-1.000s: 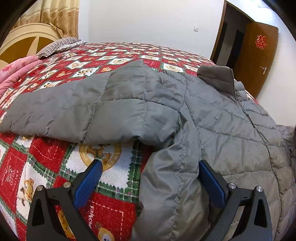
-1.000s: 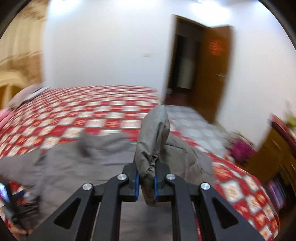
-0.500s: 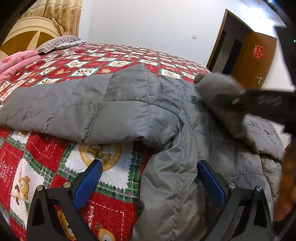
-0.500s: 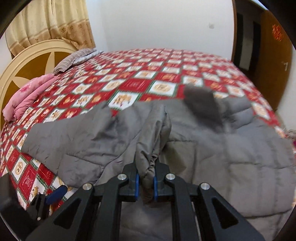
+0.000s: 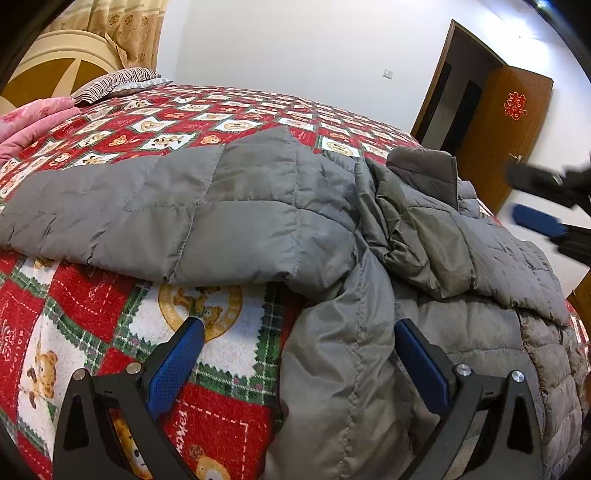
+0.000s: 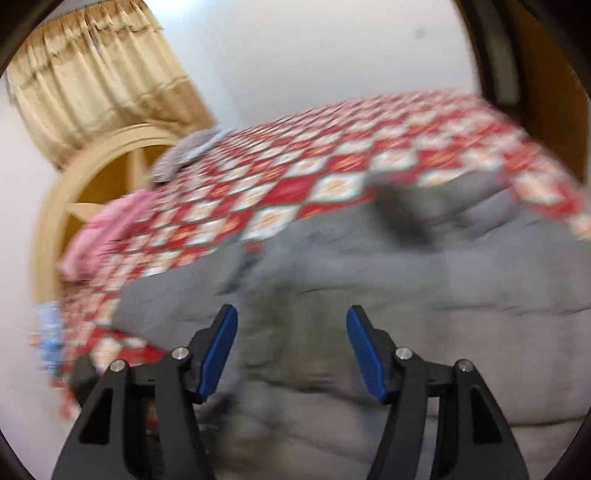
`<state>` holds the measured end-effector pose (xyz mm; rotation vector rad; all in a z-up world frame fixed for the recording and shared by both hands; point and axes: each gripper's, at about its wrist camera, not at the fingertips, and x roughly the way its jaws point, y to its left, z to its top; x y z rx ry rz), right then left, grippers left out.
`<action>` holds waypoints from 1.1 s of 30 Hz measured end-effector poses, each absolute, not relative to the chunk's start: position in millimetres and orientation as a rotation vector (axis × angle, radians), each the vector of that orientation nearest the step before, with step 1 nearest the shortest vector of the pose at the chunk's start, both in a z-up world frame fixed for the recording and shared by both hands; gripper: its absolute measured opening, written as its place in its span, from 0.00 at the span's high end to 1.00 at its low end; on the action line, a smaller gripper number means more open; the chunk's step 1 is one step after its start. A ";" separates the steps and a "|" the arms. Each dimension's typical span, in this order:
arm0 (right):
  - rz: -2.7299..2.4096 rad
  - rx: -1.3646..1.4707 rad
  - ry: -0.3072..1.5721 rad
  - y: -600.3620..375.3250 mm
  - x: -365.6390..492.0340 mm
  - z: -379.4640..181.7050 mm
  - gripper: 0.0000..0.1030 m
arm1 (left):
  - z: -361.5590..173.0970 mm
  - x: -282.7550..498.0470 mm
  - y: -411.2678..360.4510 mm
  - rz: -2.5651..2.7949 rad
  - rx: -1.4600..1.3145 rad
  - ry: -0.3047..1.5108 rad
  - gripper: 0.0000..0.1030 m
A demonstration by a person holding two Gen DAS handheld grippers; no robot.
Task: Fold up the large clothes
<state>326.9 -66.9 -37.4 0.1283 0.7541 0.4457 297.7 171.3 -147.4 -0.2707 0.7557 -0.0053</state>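
Left wrist view, nearest first: the left claw (image 5: 297, 345) is spread wide and grips nothing, its blue pads (image 5: 173, 363) set either side of a hanging fold of the grey quilted jacket (image 5: 369, 266), one pad over the bear-print bedspread (image 5: 92, 302) and the other against the padding. The jacket lies spread on the bed, one sleeve (image 5: 147, 210) stretched out flat toward the left, the other sleeve folded loosely across the body, and its collar (image 5: 424, 166) standing up at the far side. At the right edge the right claw (image 5: 543, 210) shows blurred in the air above the jacket, apart from it. Beyond lie a pink blanket (image 5: 33, 118), a striped pillow (image 5: 110, 83), a curved headboard (image 5: 48, 62), curtains (image 5: 122, 26) and an open brown door (image 5: 502, 122). In the right wrist view, heavily blurred, the right claw (image 6: 291, 343) is released with its pads apart and empty, over the jacket (image 6: 406, 277).
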 end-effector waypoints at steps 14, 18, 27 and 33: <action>0.189 0.026 0.902 -133.9 331.2 -113.3 0.59 | -68.2 324.9 148.8 0.049 -0.178 0.757 0.01; 0.200 0.082 0.829 -150.2 330.9 -83.4 0.64 | -47.2 371.2 130.7 0.107 -0.126 0.750 0.01; -0.083 0.206 0.765 -228.3 398.9 -70.9 0.62 | -118.0 428.7 122.4 0.403 -0.019 0.874 0.01; -0.139 0.273 0.819 -247.9 398.9 -118.7 0.65 | -140.1 416.6 131.1 0.381 -0.076 0.850 0.01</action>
